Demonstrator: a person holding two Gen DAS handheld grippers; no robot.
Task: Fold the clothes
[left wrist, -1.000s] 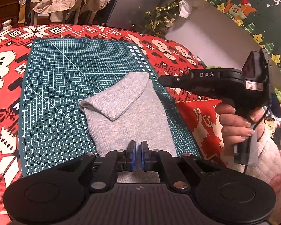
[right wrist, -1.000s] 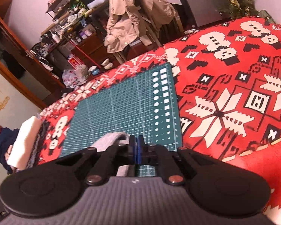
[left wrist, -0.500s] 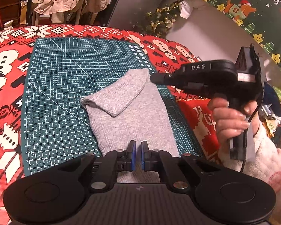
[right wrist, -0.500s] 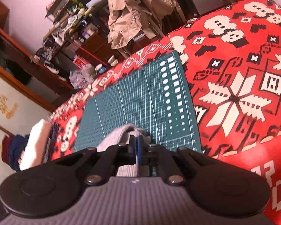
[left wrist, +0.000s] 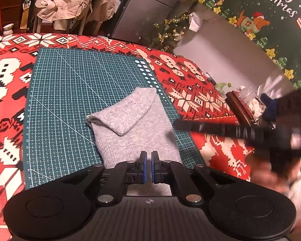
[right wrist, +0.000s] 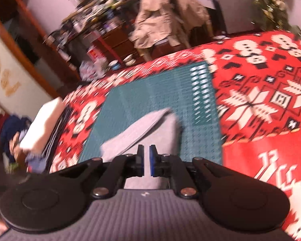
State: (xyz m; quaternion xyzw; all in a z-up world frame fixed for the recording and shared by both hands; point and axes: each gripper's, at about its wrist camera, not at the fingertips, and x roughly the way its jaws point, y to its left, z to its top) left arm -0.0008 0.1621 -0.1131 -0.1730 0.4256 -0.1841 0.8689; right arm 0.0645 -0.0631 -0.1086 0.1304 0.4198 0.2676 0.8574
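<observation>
A grey knitted garment (left wrist: 134,132) lies on the green cutting mat (left wrist: 66,100), its far end folded over as a flap (left wrist: 124,110). My left gripper (left wrist: 149,158) hangs over the garment's near end, shut, with nothing seen between its pads. In the left wrist view my right gripper (left wrist: 177,124) is a blurred black shape at the garment's right edge, held by a hand (left wrist: 271,178). In its own view the right gripper (right wrist: 146,156) is above the garment (right wrist: 150,128) and mat (right wrist: 150,92). Its jaws are opening with nothing between them.
A red patterned Christmas cloth (left wrist: 190,80) covers the table around the mat. A stack of folded clothes (right wrist: 42,124) sits at the table's left edge. Beyond the table stand a chair with a beige coat (left wrist: 74,2) and a small decorated tree (left wrist: 168,34).
My right gripper has pulled back from the garment toward the right and is blurred with motion; its pads have parted slightly. More of the garment shows in its view. The left gripper has stayed put.
</observation>
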